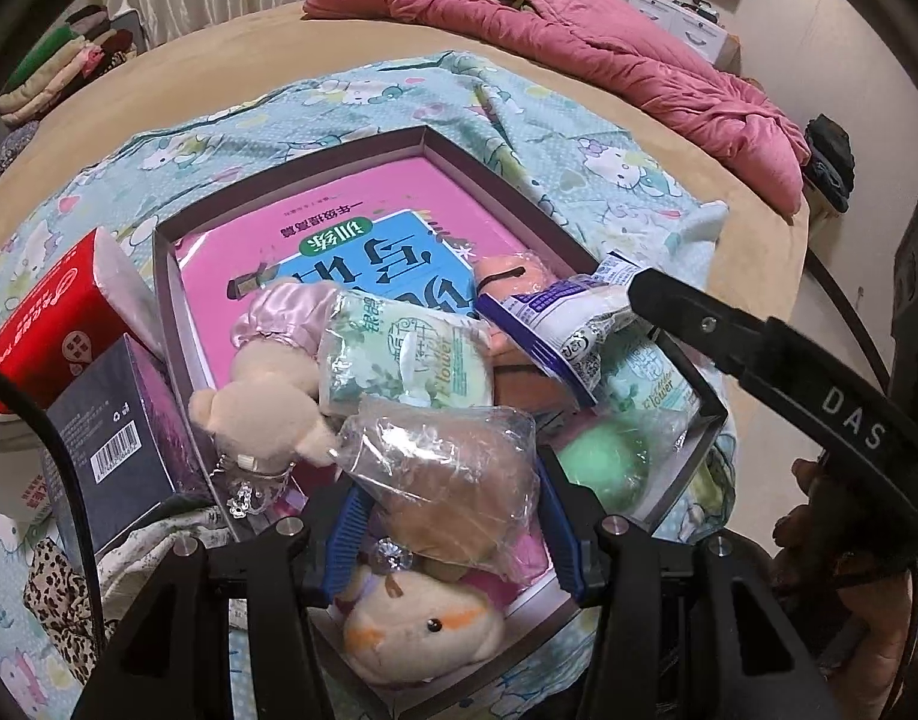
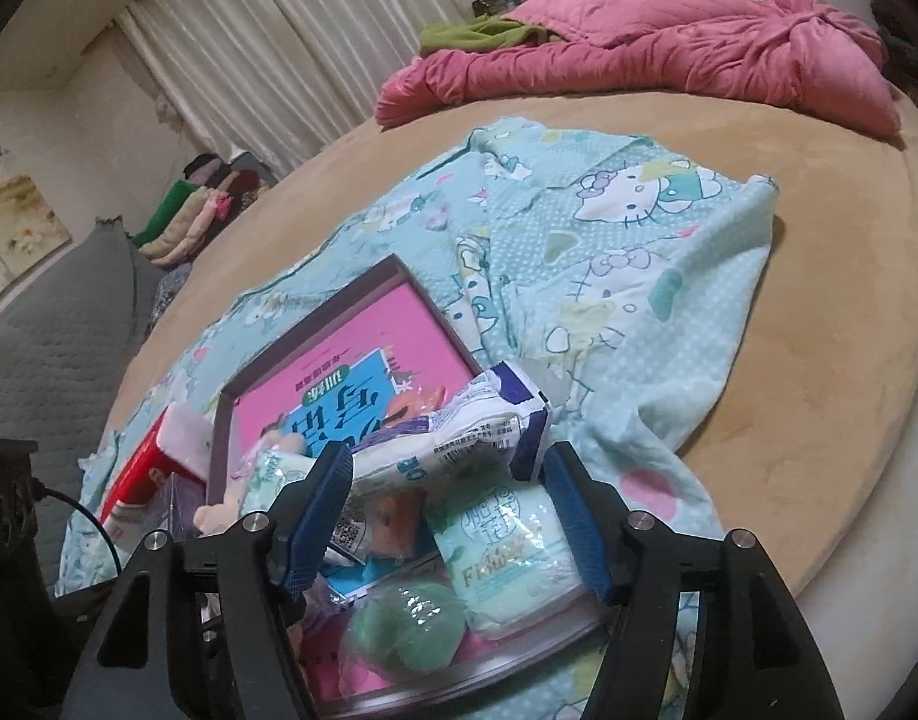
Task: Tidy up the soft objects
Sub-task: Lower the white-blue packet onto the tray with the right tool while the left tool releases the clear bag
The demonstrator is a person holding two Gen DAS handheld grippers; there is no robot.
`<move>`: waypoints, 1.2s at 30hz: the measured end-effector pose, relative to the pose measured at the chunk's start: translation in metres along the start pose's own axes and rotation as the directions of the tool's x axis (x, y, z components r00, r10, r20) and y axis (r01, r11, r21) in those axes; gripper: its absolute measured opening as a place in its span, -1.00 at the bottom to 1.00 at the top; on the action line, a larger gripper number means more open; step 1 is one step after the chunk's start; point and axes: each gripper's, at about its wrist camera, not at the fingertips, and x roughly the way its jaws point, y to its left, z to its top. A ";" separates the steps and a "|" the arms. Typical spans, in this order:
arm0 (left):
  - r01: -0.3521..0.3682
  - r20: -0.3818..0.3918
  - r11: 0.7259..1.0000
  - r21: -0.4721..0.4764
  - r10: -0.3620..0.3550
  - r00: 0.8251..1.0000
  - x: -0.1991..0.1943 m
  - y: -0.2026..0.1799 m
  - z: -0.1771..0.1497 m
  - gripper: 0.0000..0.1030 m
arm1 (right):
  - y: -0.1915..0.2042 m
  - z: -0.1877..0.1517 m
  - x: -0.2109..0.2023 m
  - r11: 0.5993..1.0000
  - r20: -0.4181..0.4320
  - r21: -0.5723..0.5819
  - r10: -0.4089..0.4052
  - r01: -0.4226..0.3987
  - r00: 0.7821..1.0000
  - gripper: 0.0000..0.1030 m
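Tray [image 1: 579, 240] on the bed holds soft toys and tissue packs. Left claw [image 1: 447, 534] grips a bagged brown plush [image 1: 453, 480]; right claw [image 2: 453, 516] hangs parted, empty, over a white packet [image 2: 459, 438].

The tray [image 1: 435, 141] sits on a blanket [image 1: 609, 162] spread over the bed [image 2: 819, 360], with a book [image 1: 339, 222] flat in it. Plush toys [image 1: 261, 402], tissue packs [image 1: 423, 360] and a bagged toy [image 1: 459, 474] are piled on the book's near end (kinda jumbled). Two boxes [image 1: 57, 324] stand left of the tray; a quilt [image 1: 609, 54] is bunched at the bed's far side.
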 end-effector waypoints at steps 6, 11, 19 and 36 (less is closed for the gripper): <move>-0.014 -0.003 1.000 -0.010 0.014 1.000 0.000 0.002 0.000 0.04 | 0.007 0.000 -0.005 0.999 0.026 -0.047 -0.025 0.027 0.999 0.44; -0.025 -0.003 1.000 -0.009 0.025 1.000 -0.001 0.001 -0.002 0.07 | 0.009 0.001 -0.007 0.996 0.042 -0.071 -0.048 0.051 0.998 0.48; -0.039 -0.007 0.999 -0.002 0.039 0.999 -0.005 0.002 -0.005 0.16 | 0.011 -0.002 -0.012 0.993 0.062 -0.089 -0.076 0.081 0.995 0.50; -0.039 0.034 0.999 -0.023 0.040 0.999 -0.029 0.013 -0.012 0.41 | 0.022 -0.002 -0.030 0.989 0.132 -0.121 -0.070 0.086 0.989 0.54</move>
